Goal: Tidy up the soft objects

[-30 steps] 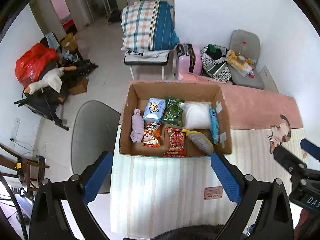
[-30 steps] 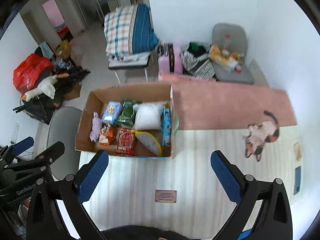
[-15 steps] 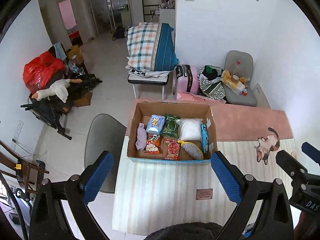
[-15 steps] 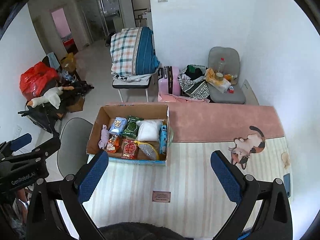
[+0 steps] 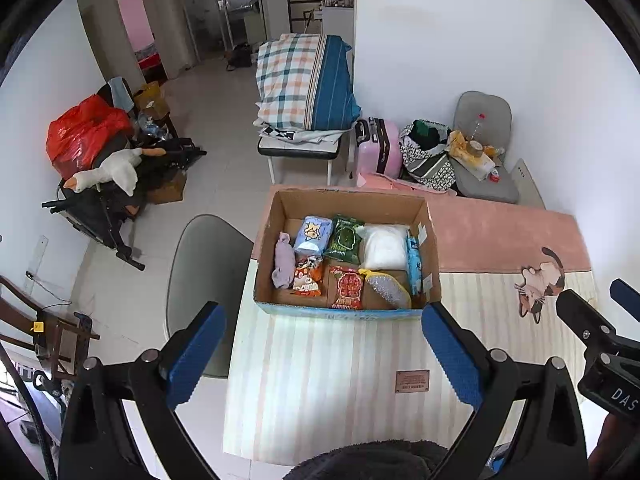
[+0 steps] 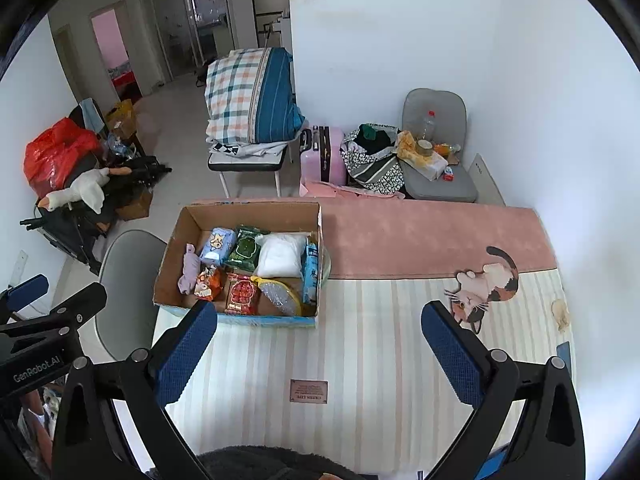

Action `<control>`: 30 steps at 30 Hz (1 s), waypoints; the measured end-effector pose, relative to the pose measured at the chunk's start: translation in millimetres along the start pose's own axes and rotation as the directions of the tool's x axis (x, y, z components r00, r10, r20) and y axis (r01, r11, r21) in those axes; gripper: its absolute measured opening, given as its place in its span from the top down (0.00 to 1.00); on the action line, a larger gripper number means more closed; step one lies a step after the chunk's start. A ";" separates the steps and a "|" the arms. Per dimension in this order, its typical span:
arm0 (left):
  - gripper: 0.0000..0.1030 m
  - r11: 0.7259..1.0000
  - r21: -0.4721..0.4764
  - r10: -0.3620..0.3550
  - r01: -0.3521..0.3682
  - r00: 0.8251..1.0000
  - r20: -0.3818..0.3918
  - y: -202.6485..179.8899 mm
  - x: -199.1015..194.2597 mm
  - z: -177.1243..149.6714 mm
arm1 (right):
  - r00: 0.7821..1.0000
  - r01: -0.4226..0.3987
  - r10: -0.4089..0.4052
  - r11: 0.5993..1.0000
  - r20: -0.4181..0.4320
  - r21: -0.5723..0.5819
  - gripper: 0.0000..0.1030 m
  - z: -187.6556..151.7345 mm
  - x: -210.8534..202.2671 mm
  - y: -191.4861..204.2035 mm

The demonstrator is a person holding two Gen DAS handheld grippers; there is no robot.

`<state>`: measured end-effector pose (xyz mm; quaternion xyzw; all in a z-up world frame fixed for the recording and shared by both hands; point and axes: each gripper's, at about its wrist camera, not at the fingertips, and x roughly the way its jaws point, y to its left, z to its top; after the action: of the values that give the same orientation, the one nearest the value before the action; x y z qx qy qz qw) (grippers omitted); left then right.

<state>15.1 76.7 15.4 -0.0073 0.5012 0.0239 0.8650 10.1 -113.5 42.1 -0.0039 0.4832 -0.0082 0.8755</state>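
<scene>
On a striped mat spread across the table (image 5: 320, 380), a cardboard box (image 5: 347, 312) sat at about 12 o'clock from the left gripper (image 5: 322, 354), whose blue-padded tongs stood wide apart and held nothing. Inside the box, read left to right, lay a lilac cloth bundle (image 5: 282, 256), a pale blue pack (image 5: 313, 234) above an orange snack bag (image 5: 308, 276), a green packet (image 5: 344, 238) above a red packet (image 5: 349, 286), a white soft pouch (image 5: 383, 246) above a yellow-edged scrubber (image 5: 387, 286), and a blue pack (image 5: 413, 264) standing on edge against the right wall. All the soft goods were gathered in rows within the box; none lay loose on the mat. Further right, the right gripper (image 6: 320, 350) hung over bare mat, its tongs likewise spread and empty, with the box at roughly 11 o'clock and a cat figure (image 6: 486, 284) on the mat at 2 o'clock.

Both tools hovered clear of the contents. The scene fitted either goods waiting in the box to be lifted out and sorted, or goods already packed neatly away; the pictures did not settle which. Any further grasp would call for gentle closing, as pouches and cloth would yield and slip.
</scene>
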 end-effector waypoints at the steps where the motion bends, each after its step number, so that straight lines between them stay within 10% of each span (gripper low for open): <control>1: 0.03 1.000 0.001 -0.002 0.002 1.000 -0.005 2.0 5.7 2.2 | 1.000 0.000 0.000 1.000 -0.006 -0.001 0.00 -0.5 2.2 0.3; 30: 0.00 1.000 0.020 -0.002 0.002 1.000 -0.008 9.4 16.8 -0.8 | 1.000 0.012 -0.012 1.000 -0.003 -0.014 0.00 -2.4 10.1 3.3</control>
<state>22.3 86.6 0.6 0.0009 0.5048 0.0178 0.8630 13.5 -110.4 32.2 -0.0127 0.4843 -0.0099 0.8747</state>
